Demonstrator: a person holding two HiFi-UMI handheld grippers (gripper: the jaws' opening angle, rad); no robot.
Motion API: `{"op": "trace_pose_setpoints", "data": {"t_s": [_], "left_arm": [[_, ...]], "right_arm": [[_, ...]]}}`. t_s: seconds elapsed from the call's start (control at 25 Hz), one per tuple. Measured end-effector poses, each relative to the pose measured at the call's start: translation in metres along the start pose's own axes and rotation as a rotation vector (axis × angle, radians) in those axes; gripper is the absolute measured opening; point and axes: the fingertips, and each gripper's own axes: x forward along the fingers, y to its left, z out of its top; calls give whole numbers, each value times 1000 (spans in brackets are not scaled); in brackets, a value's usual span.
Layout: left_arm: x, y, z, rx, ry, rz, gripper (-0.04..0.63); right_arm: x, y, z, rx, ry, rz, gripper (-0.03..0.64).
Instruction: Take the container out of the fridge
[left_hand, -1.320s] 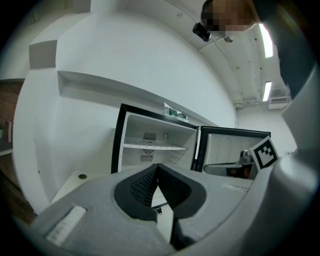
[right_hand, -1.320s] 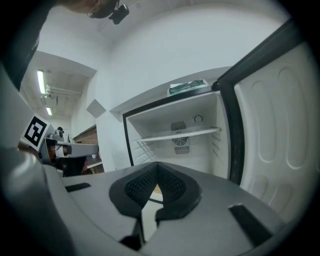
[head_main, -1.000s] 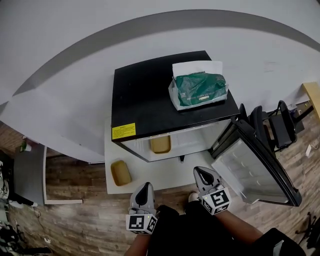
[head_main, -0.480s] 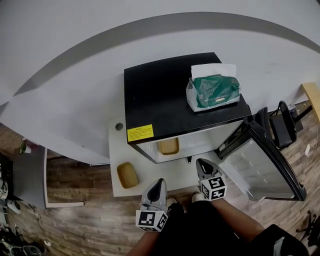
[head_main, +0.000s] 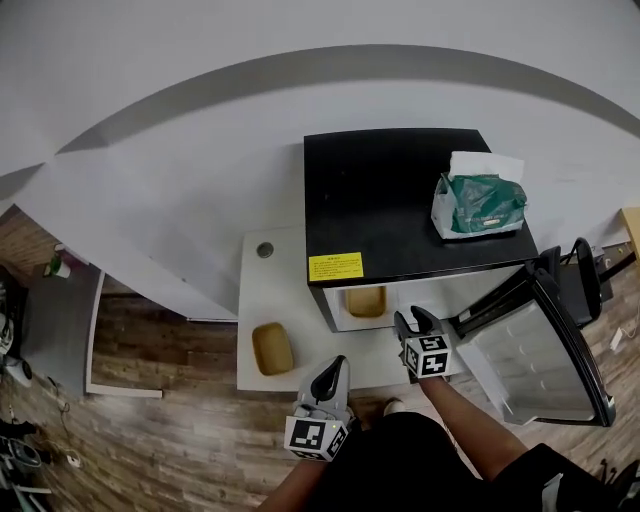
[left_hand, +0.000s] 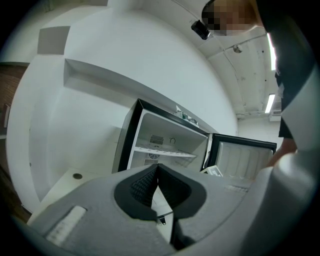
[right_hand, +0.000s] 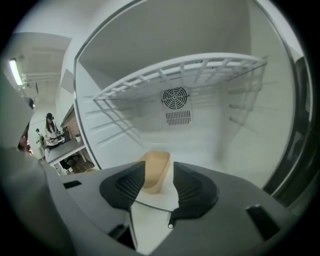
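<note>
Container rests on fridge floor — door open.

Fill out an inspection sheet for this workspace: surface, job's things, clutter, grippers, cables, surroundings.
Surface: white platform with a round hole; the fridge stands on it.
Job's things: fridge, door open; tan container on its floor, below the wire shelf.
Clutter: second tan container on the platform; green tissue pack on the fridge top.
Grippers: left gripper shut, fingers together, empty; right gripper open, its fingers have just been opening, nothing between them, aimed at the tan container.
Cables: nothing seen.
Surroundings: wood floor, grey wall, a person at a distant desk.
</note>
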Motion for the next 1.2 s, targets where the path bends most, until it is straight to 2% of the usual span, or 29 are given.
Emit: {"op": "trace_pose_setpoints", "data": {"t_s": [0.08,0.2,0.6,0.8,0.92,1.08,1.2], "left_arm": [[1,8,-7,1,15,2,14],[0,20,-11,8,26,19,14],[-7,36,-16,-4,32,87,14],[-15,42,-22,-23,49,127,14],[-19,44,-20,-26,40,149,14],[-31,46,-7,-33,-15,166,14],[-36,49,-6,-23,-14,187,14]], "right_arm": [[16,-3,-3,2,17,-17,221],[41,-7,-13,22,55,-26,267],[105,-18,-48,60,227,-35,272],[123,-29,-56,125,267,-96,270],[133,-25,-57,125,274,-74,270],[144,-14,-55,138,278,-16,270],[150,-10,-59,133,298,-16,268]]}}
